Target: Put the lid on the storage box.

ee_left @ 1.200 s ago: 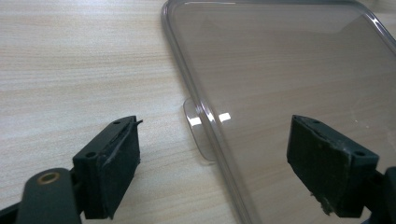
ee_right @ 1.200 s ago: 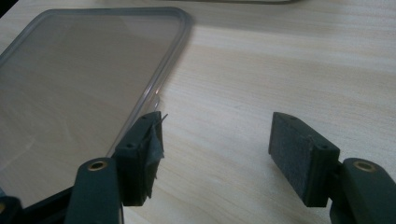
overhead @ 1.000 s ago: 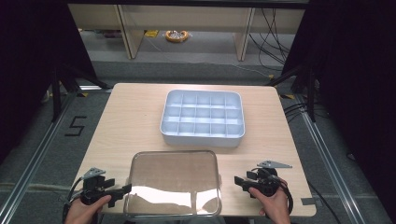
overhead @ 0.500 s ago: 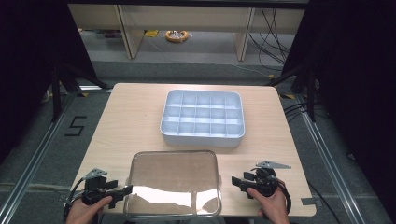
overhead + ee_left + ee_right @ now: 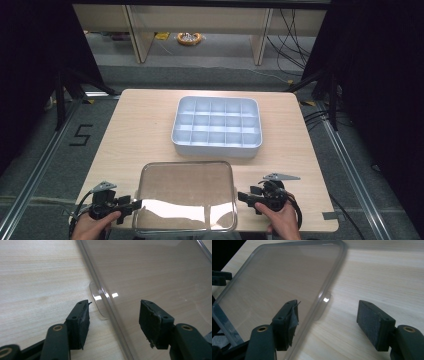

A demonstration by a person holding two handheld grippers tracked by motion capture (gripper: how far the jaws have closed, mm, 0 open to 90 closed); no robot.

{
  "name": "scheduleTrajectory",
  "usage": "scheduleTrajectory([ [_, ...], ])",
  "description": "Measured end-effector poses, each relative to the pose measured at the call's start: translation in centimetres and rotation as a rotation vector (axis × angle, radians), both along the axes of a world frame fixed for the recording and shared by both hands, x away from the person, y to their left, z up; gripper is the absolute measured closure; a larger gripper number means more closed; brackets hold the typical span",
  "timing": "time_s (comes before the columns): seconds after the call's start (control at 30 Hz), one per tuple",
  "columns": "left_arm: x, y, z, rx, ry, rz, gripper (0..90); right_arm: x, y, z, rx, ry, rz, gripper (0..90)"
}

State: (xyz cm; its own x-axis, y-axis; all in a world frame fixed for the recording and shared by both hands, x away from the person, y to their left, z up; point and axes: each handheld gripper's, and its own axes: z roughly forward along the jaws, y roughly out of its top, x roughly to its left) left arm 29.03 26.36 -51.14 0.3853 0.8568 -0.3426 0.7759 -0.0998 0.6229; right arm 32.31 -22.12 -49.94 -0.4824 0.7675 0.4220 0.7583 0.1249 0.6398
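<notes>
A clear plastic lid [image 5: 186, 196] lies flat on the table near its front edge. Behind it stands a white tray [image 5: 217, 145] divided into several compartments. My left gripper [image 5: 131, 206] is open at the lid's left edge; in the left gripper view its jaws straddle the lid's rim [image 5: 105, 300] and small side tab [image 5: 98, 301]. My right gripper [image 5: 243, 196] is open at the lid's right edge, with the rim [image 5: 329, 282] and its tab [image 5: 323, 305] between the jaws. Neither gripper holds anything.
The wooden table [image 5: 140, 125] has bare surface to the left and right of the tray. Its front edge runs just below both hands. Grey floor and metal rails surround the table, with shelving behind.
Both grippers have moved slightly inward toward the lid's side edges. The lid and tray have stayed in place.
</notes>
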Motion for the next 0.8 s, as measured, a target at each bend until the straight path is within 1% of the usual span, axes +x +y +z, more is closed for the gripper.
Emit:
scheduleTrajectory([
  [0.03,0.0,0.0,0.0,0.0,0.0,0.0,45.1,0.0,0.0,0.0,0.0,0.0,0.0,34.9],
  [0.07,0.0,0.0,0.0,0.012,-0.005,-0.014,47.6,0.1,0.4,-0.1,0.007,0.005,0.008,34.9],
  [0.1,0.0,-0.2,-0.1,0.009,-0.012,-0.015,47.6,0.1,0.4,-0.1,0.007,0.005,0.008,34.9],
  [0.13,0.0,-0.4,-0.1,0.004,-0.012,-0.014,50.2,0.4,0.9,-0.3,0.001,0.008,0.001,34.9],
  [0.17,0.0,-0.4,0.0,0.019,-0.011,-0.022,51.1,0.4,1.2,-0.3,0.009,0.02,0.0,34.8],
  [0.2,0.0,-0.4,0.0,0.019,-0.011,-0.022,51.3,0.5,1.4,-0.4,0.008,0.023,0.008,34.8],
  [0.23,0.0,-0.6,-0.1,0.01,-0.018,-0.007,51.3,0.5,1.4,-0.4,0.008,0.023,0.008,34.8],
  [0.27,0.1,-0.7,-0.1,0.015,-0.021,0.001,52.1,0.6,1.7,-0.4,0.019,0.028,0.011,34.9],
  [0.3,0.0,-0.7,-0.1,0.025,-0.017,-0.017,53.9,0.7,2.2,-0.5,0.013,0.041,0.006,34.9],
  [0.37,0.0,-0.8,-0.1,0.018,-0.018,-0.016,54.8,0.8,2.4,-0.6,0.015,0.046,0.0,34.9],
  [0.4,-0.1,-1.0,-0.1,0.027,-0.022,-0.038,54.9,1.0,2.7,-0.8,0.019,0.057,-0.011,34.9],
  [0.43,-0.1,-1.2,0.0,0.031,-0.017,-0.043,54.9,1.0,2.6,-0.8,0.018,0.062,-0.01,34.9],
  [0.47,-0.1,-1.3,0.0,0.032,-0.023,-0.047,54.8,1.1,2.7,-0.8,0.014,0.066,-0.026,34.9],
  [0.53,-0.2,-1.5,-0.1,0.028,-0.023,-0.046,55.0,1.2,2.8,-1.0,0.018,0.073,-0.037,34.9],
  [0.57,-0.2,-1.7,0.1,0.055,-0.024,-0.061,55.1,1.2,2.7,-1.0,0.028,0.075,-0.056,34.6],
  [0.6,-0.2,-1.7,0.1,0.055,-0.024,-0.061,55.0,1.3,2.7,-1.0,0.04,0.078,-0.063,34.4],
  [0.63,-0.2,-1.7,0.1,0.069,-0.029,-0.067,55.1,1.3,2.6,-1.1,0.054,0.086,-0.072,33.7],
  [0.67,-0.2,-1.7,0.1,0.069,-0.029,-0.067,55.1,1.3,2.6,-1.1,0.054,0.086,-0.072,33.7],
  [0.7,-0.2,-1.7,0.0,0.069,-0.031,-0.064,55.2,1.2,2.4,-1.3,0.112,0.111,-0.118,32.5],
  [0.73,-0.2,-1.7,0.0,0.069,-0.031,-0.064,55.2,1.2,2.4,-1.3,0.112,0.111,-0.118,32.5],
  [0.77,-0.3,-1.7,0.1,0.078,-0.032,-0.081,55.2,1.2,2.2,-1.3,0.157,0.135,-0.136,32.9],
  [0.8,-0.3,-1.7,0.0,0.078,-0.038,-0.079,55.1,1.2,2.2,-1.5,0.163,0.13,-0.143,33.9],
])
